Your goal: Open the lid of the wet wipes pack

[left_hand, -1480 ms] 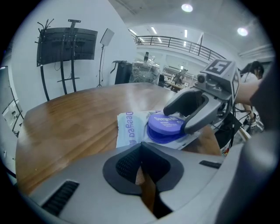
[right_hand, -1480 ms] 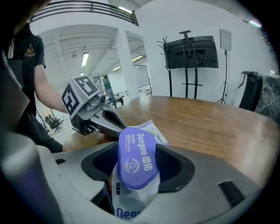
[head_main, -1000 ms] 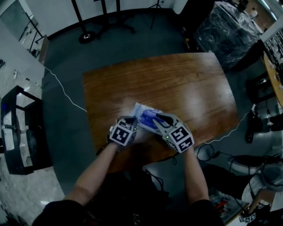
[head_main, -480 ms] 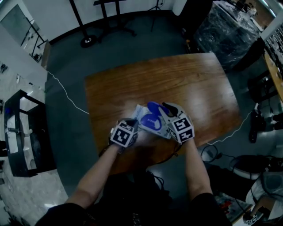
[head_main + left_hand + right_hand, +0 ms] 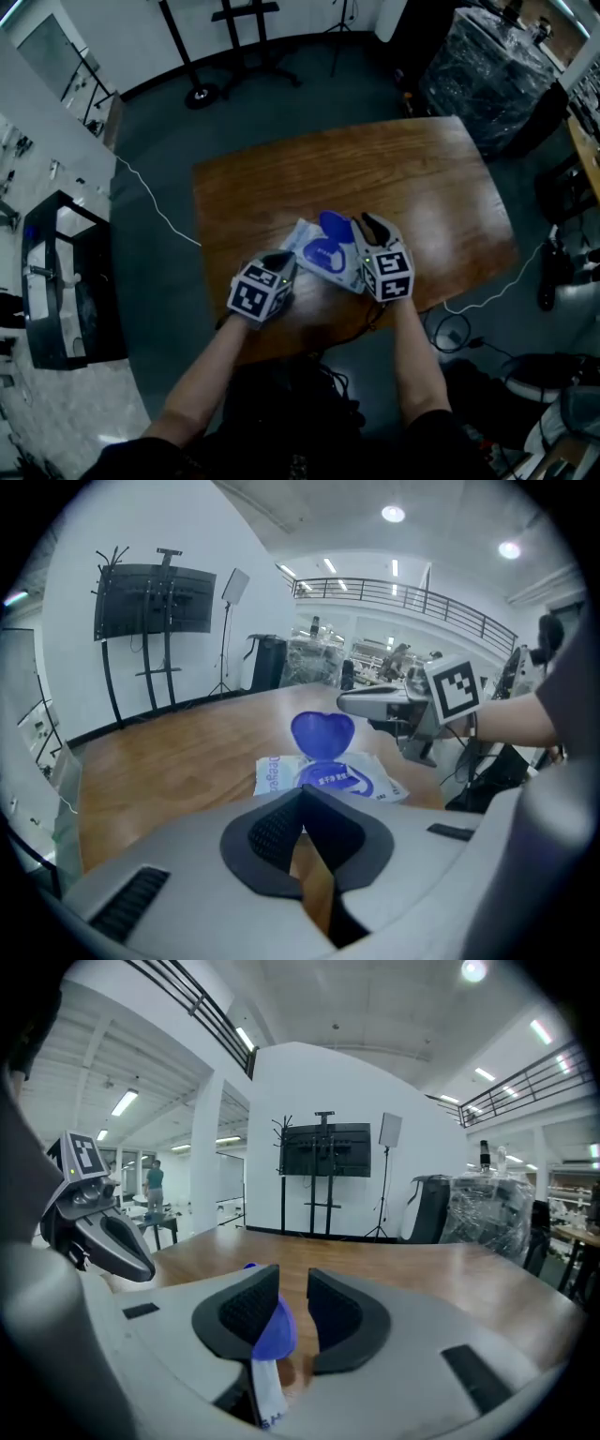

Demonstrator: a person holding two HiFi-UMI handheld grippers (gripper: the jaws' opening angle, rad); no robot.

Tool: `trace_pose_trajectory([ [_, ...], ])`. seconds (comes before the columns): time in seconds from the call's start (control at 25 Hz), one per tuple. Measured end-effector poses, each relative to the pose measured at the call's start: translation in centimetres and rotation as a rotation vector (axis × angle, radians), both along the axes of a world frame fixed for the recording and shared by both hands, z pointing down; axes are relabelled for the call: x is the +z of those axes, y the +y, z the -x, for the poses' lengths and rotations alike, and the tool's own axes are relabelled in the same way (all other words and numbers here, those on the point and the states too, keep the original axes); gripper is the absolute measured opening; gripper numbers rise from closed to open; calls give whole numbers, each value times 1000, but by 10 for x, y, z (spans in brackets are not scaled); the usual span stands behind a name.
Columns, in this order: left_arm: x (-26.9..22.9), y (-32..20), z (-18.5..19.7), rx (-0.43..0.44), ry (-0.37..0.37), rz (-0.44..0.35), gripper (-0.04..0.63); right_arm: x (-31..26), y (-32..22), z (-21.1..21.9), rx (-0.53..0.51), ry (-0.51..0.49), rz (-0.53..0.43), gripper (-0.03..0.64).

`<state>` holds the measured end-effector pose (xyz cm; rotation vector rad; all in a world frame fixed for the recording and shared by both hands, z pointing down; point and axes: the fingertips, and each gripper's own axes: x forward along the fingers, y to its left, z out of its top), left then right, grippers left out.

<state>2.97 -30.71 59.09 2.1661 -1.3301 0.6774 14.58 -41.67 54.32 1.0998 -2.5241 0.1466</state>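
The wet wipes pack (image 5: pixel 314 264), white with blue print, lies near the front edge of the wooden table (image 5: pixel 403 178). Its blue heart-shaped lid (image 5: pixel 335 226) stands upright, hinged open. My right gripper (image 5: pixel 364 225) is at the lid from the right. In the right gripper view its jaws (image 5: pixel 292 1283) are opening, and the lid (image 5: pixel 274 1328) rests against the left pad with a gap to the other. My left gripper (image 5: pixel 284 262) hovers just in front of the pack's near end, shut on nothing (image 5: pixel 302 797). From there I see the pack (image 5: pixel 330 778) and raised lid (image 5: pixel 322 734) ahead.
A screen on a black floor stand (image 5: pixel 155 602) and a wrapped pallet (image 5: pixel 489 66) stand beyond the table's far side. A black cart (image 5: pixel 58 281) sits on the left, with a white cable (image 5: pixel 155 204) running across the floor to the table.
The blue lid has swung from flat on the pack to upright. My right gripper moved back and right with it. My left gripper lifted off the pack's near end.
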Motion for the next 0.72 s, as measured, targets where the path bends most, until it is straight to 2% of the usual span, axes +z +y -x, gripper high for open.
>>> trace_pose_trajectory([
  [0.2,-47,11,2,33,50,-94,-5,-38,30,-6,61,-73,-25,107],
  [0.28,-67,18,4,62,79,-130,-5,-56,44,-7,118,-106,-50,29],
  [0.32,-76,21,5,81,90,-149,-5,-64,52,-6,146,-122,-60,15],
  [0.72,-142,55,8,262,199,-281,-5,-122,134,25,307,-234,-95,9],
])
